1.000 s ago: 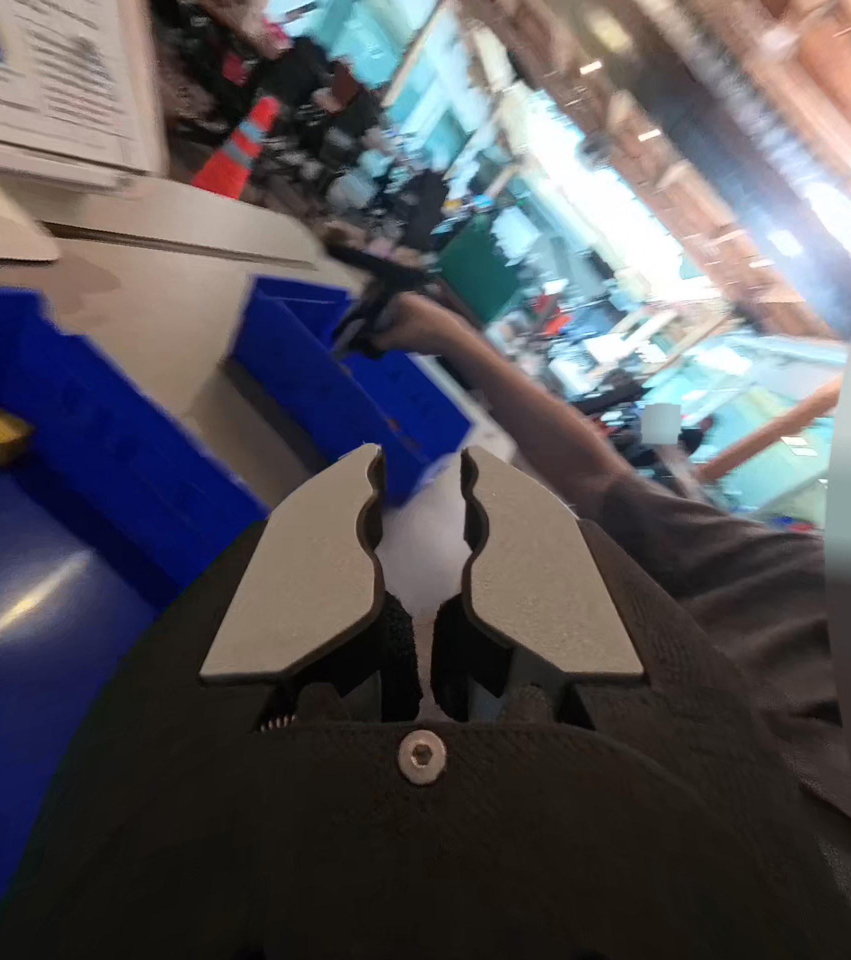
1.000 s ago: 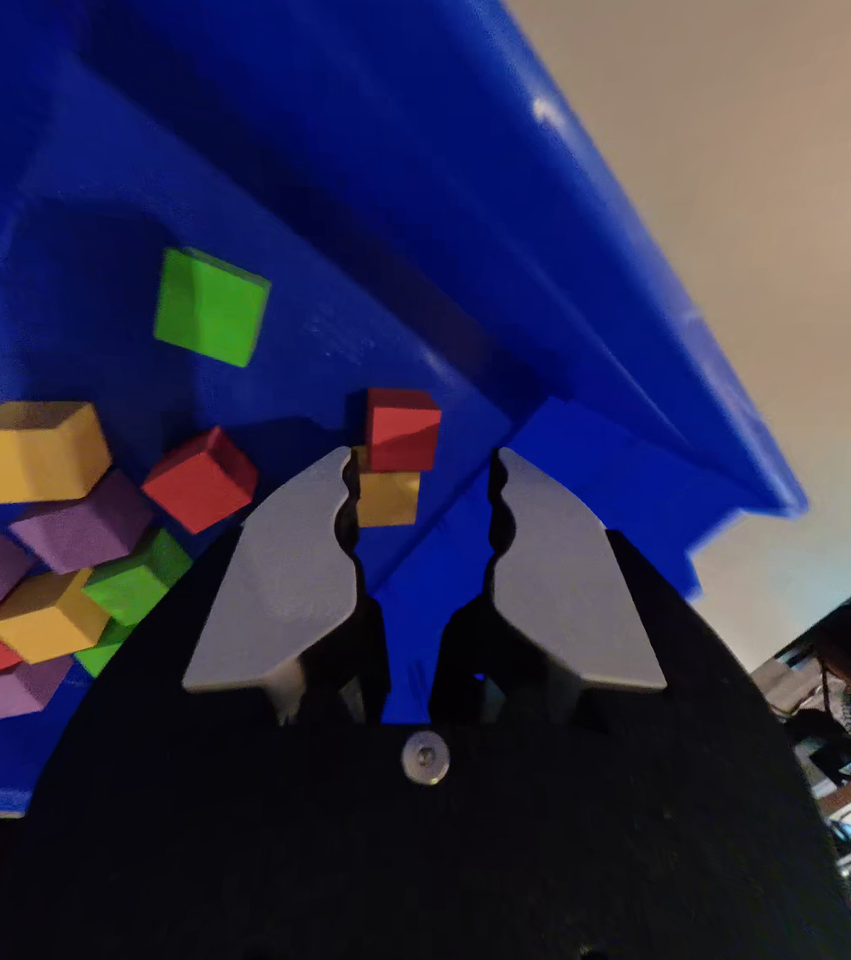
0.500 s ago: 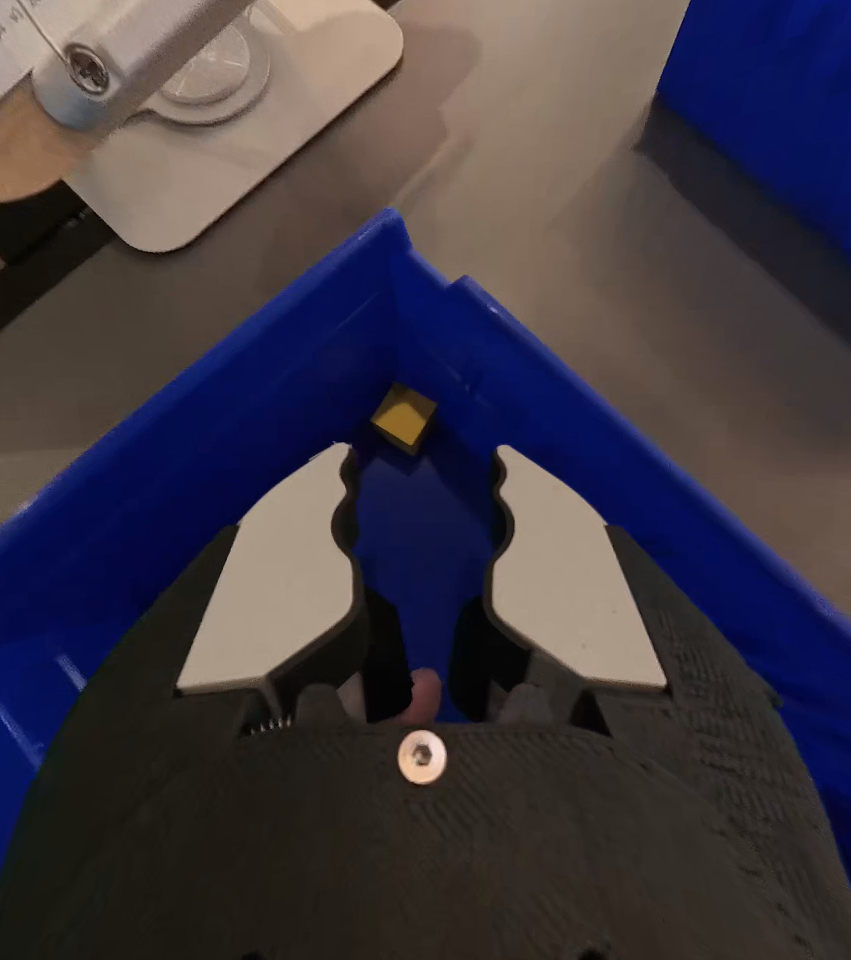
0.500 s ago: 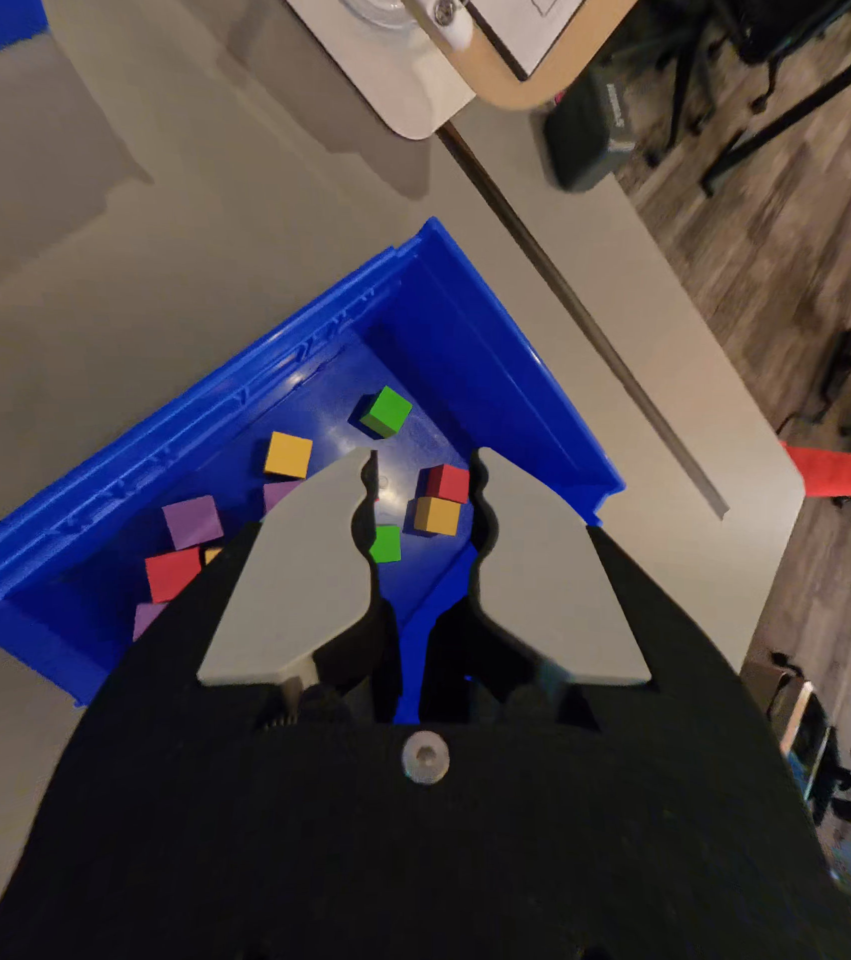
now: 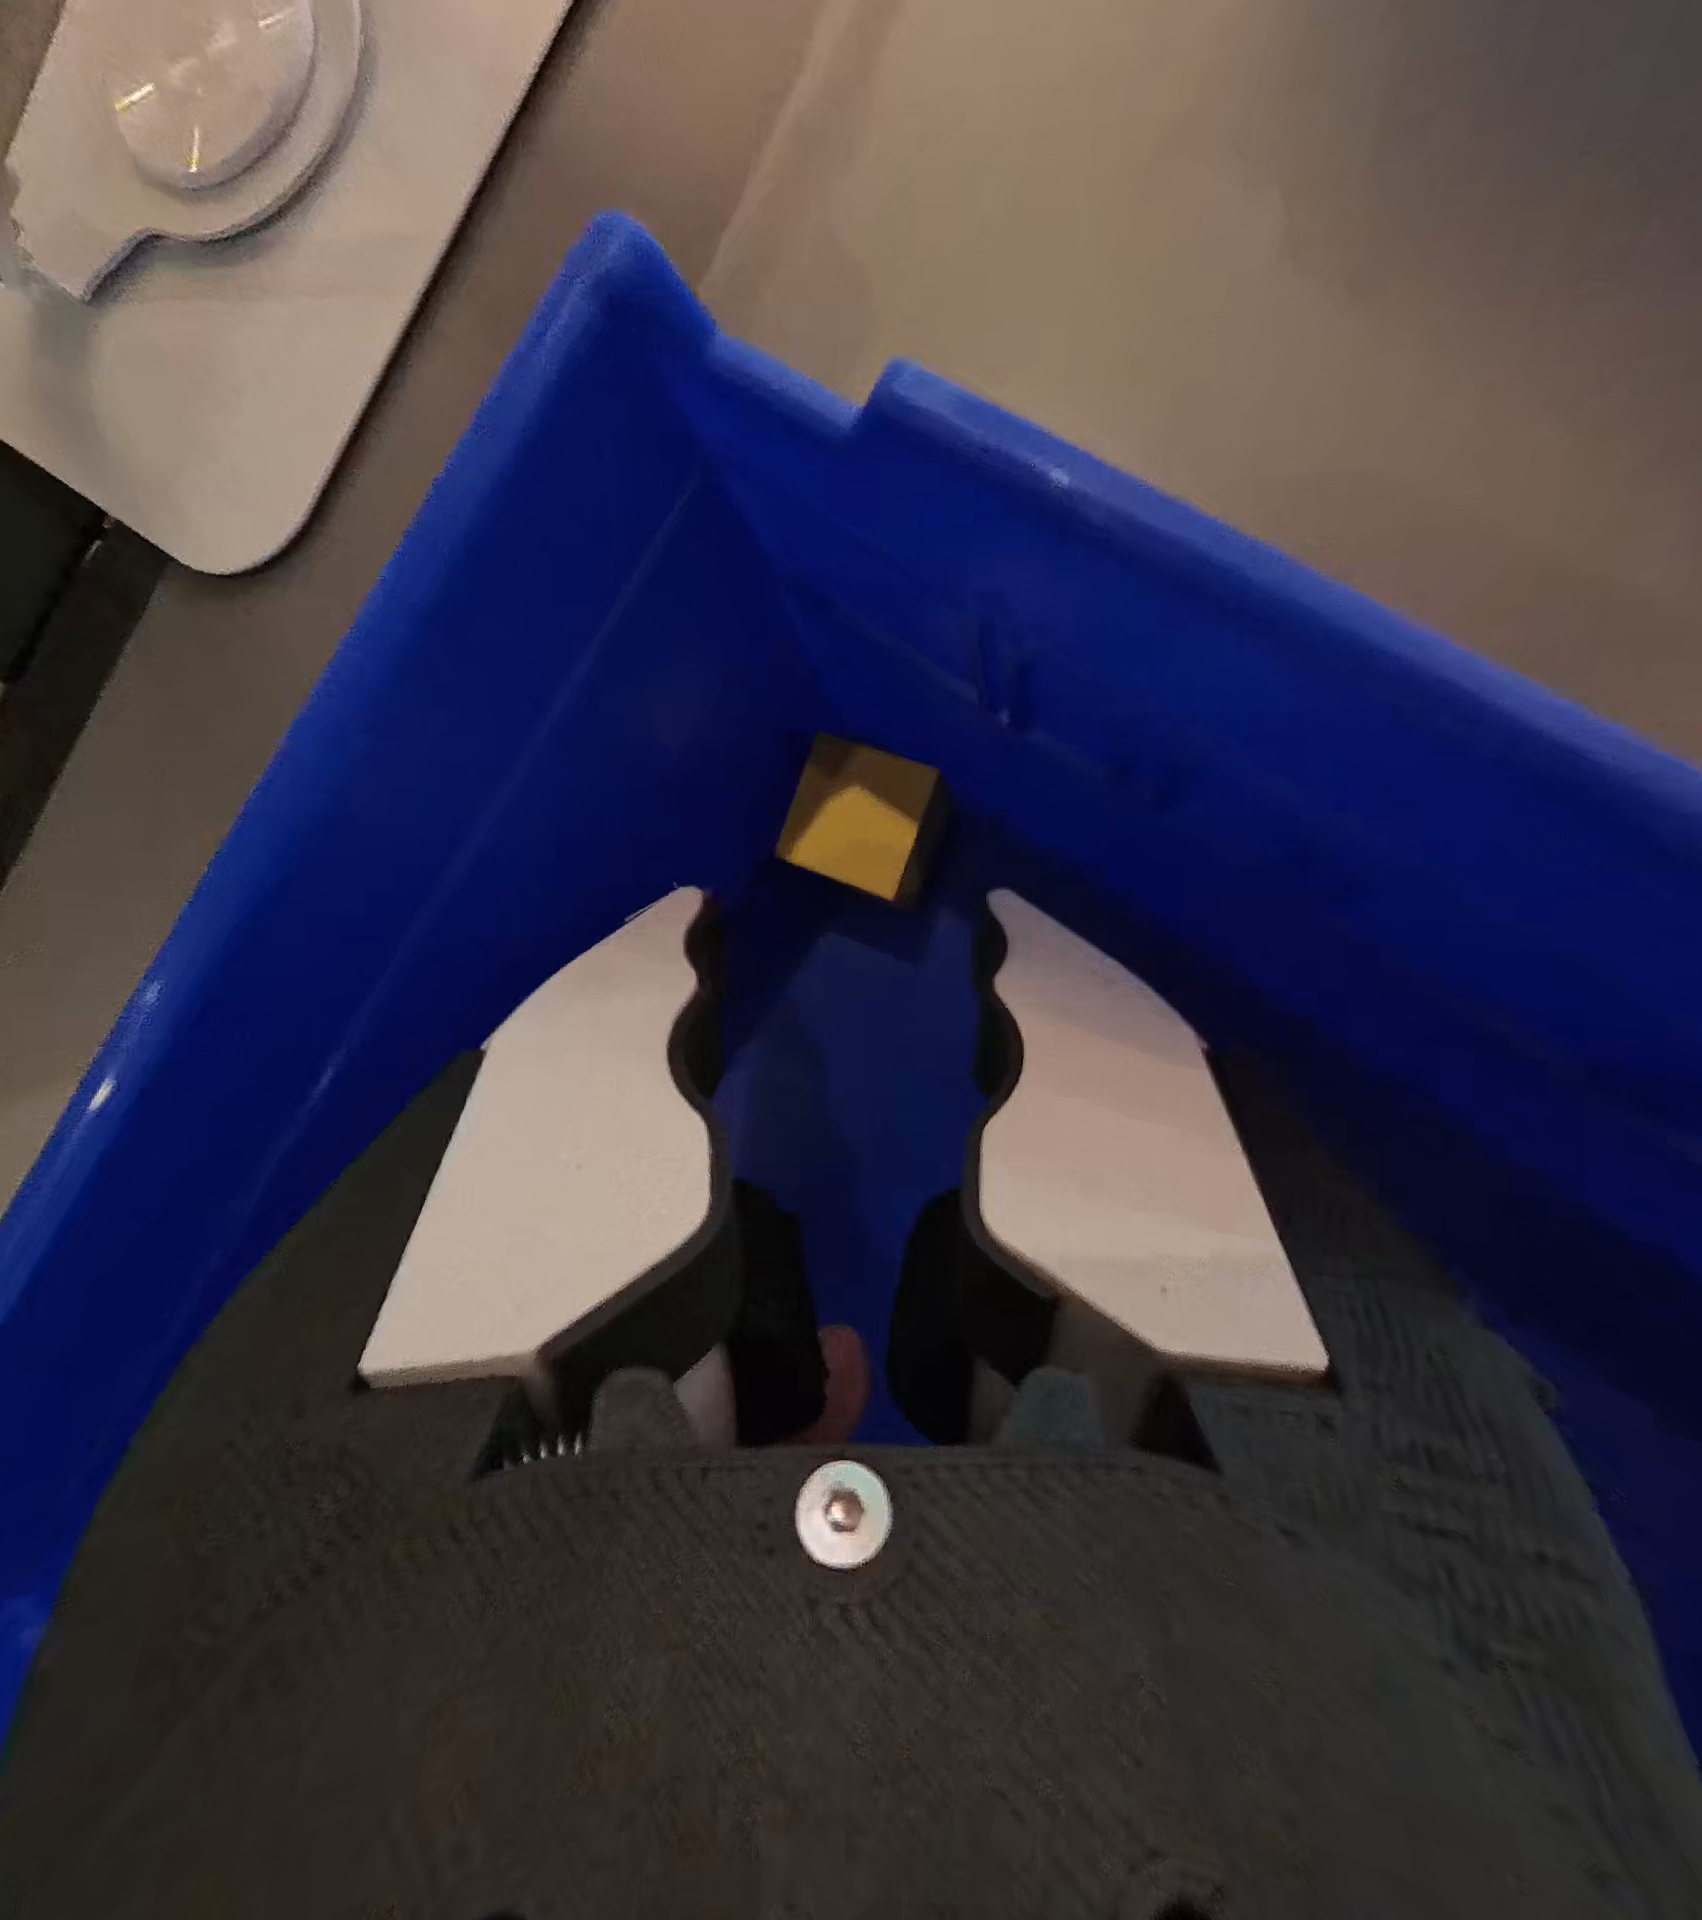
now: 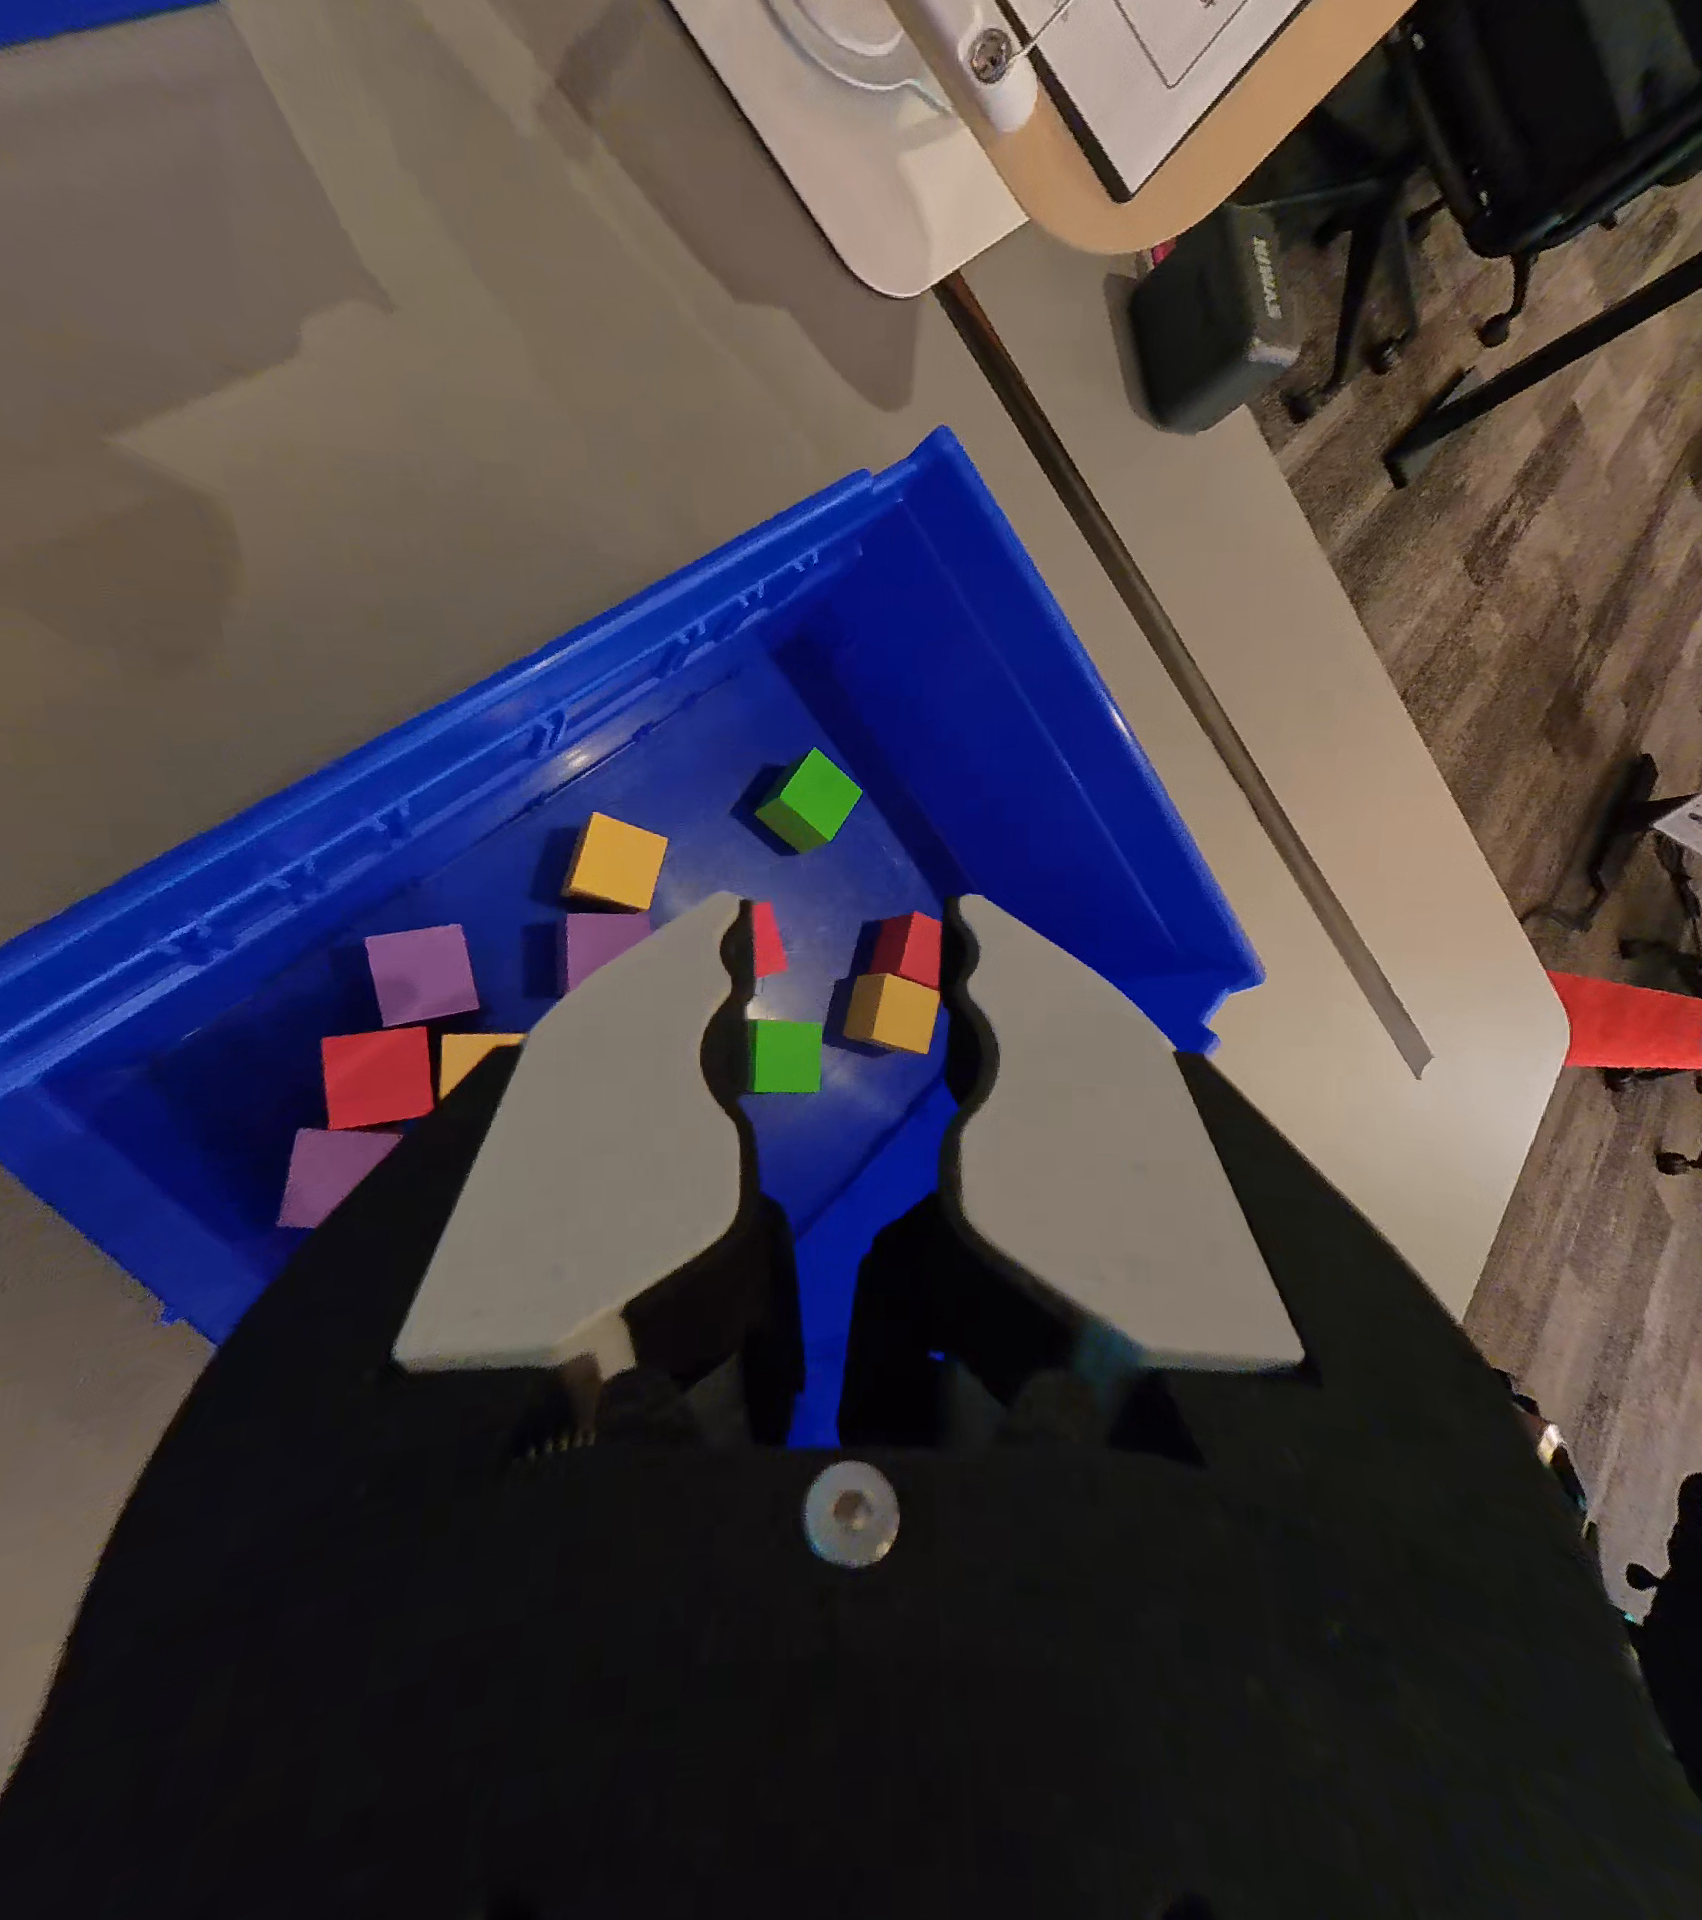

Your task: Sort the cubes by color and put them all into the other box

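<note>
L wrist view: left gripper (image 5: 845,909) w/ jaws spread apart, nothing btwn them, pointing into a corner of a blue bin (image 5: 514,727). Single yellow cube (image 5: 857,821) sits tucked in that corner, just above the fingertips, not touched. White stand base (image 5: 192,260) upper left of frame on grey table (image 5: 1242,208).

R wrist view only: right gripper (image 6: 845,914) also parted and empty, hovering over a second blue bin (image 6: 982,665) at frame centre, holding many cubes. Green cube (image 6: 785,1055) lies btwn the fingers in the picture; red cube (image 6: 909,945) touching an orange cube (image 6: 891,1010) beside right finger. Another green cube (image 6: 811,798) above, purple cube (image 6: 421,971) at left. Floor, chair legs and an orange cone (image 6: 1678,1034) at right edge.
</note>
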Motion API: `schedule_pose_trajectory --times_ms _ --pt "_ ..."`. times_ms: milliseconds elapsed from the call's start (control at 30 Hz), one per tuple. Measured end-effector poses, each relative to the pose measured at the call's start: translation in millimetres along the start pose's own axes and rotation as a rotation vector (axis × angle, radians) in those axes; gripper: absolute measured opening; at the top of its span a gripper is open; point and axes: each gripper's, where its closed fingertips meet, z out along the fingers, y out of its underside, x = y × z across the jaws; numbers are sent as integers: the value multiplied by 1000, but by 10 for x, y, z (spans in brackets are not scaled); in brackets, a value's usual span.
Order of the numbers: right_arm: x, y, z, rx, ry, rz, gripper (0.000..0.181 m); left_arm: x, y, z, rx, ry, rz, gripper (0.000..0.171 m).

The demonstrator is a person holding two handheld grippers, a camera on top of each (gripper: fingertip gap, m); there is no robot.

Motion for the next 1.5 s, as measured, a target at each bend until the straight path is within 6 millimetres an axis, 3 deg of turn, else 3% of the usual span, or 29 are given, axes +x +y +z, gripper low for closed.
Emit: schedule_pose_trajectory --times_ms 667,733,967,1067,1167,1233,1333,1400,1500 --pt "-235 -161 -172 18 -9 -114 34 47 -13 254 -11 60 46 40" --pt "-265 -151 -167 16 -18 -115 34 31 -7 254 -16 58 40 32" --pt "-369 -150 -136 31 -50 -107 34 30 85 160 -68 76 -84 30" --pt "-513 -262 -138 82 -85 -130 34 52 84 -45 -47 88 -194 30" --pt "-845 -539 -181 236 -186 -155 36 141 10 -402 46 156 -372 30" --pt "-1083 -759 -222 364 -224 -192 39 332 -149 -734 175 352 -580 29" --pt "-1422 -1103 -274 531 -244 -215 48 617 -572 -1488 514 847 -890 29" --pt "-1598 -1353 -340 640 -227 -205 50 764 -698 -1894 662 1094 -964 29" --pt "-1765 -1732 -535 803 -179 -163 50 981 -784 -2242 802 1285 -990 29"
